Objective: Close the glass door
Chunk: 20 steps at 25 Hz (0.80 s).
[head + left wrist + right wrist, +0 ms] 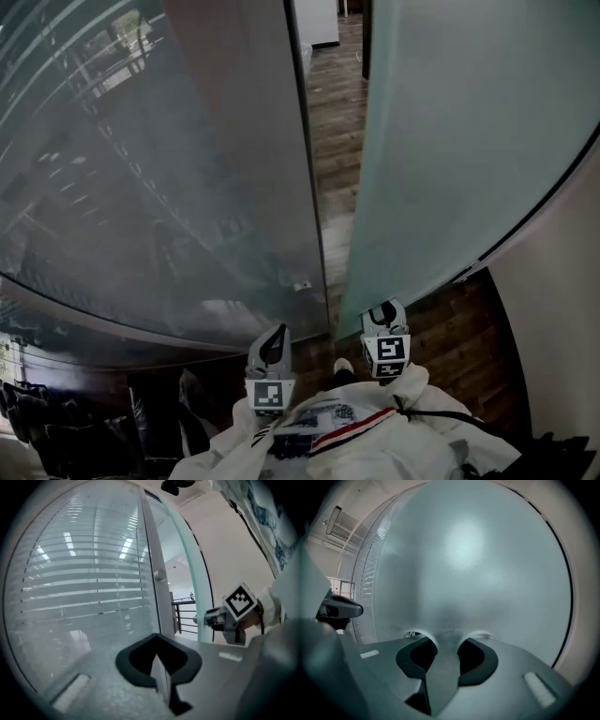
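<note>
A frosted glass door [450, 141] hangs at the right, and its near edge stands a narrow gap away from the clear glass panel [169, 169] at the left. My right gripper [383, 319] is held against the frosted door's face just right of that edge. The door [468, 564] fills the right gripper view, where the right gripper [443, 641] is open with only glass showing between its jaws. My left gripper [272, 345] points at the clear panel [84, 583] beside its metal edge strip [157, 573]. The left gripper [157, 638] looks shut and holds nothing.
Wooden floor [336, 187] shows through the gap between the two panes. Horizontal blinds lie behind the clear panel. A pale wall [562, 309] stands close at the right. A black railing [185, 616] is visible beyond the gap. The person's white sleeves [347, 431] are at the bottom.
</note>
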Available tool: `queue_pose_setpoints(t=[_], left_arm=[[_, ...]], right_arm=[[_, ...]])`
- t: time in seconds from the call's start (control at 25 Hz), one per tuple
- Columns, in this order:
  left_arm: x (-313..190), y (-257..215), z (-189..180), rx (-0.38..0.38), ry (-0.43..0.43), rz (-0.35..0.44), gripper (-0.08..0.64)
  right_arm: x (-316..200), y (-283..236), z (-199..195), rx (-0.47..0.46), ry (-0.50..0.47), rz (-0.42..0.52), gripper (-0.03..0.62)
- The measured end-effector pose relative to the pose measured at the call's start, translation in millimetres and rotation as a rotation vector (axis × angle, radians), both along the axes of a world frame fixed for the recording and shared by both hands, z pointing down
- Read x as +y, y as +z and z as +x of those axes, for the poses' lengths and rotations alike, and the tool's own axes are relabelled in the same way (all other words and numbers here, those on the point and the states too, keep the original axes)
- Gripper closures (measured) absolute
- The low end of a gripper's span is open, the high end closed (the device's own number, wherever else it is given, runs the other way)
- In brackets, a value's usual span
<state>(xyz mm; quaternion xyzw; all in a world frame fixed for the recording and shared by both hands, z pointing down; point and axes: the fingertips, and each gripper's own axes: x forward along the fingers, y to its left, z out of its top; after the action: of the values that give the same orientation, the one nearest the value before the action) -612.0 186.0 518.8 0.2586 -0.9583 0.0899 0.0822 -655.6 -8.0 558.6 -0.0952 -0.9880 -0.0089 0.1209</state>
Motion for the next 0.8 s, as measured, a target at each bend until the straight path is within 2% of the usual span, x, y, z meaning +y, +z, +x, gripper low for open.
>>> queue_pose_setpoints(t=[0.24,0.4,0.52,0.8], left_arm=[[-9,-19,-18,-0.027,-0.033,0.027,0.558],[-17,-28,-21,-0.061,-0.022,0.005,0.558],[-20,-24,-22,-0.043,-0.028,-0.003,0.558],[-30,-23,-29,-0.046,0.046,-0.017,0.558]], right_arm=[[4,1,-14,0.004,-0.032,0.002,0.474],[8,-5,-27,-0.009,-0.037,-0.001,0.474],[7,-1,-31,0.0,-0.037,0.009,0.476],[13,-5,-44,0.002,-0.055,0.003,0.476]])
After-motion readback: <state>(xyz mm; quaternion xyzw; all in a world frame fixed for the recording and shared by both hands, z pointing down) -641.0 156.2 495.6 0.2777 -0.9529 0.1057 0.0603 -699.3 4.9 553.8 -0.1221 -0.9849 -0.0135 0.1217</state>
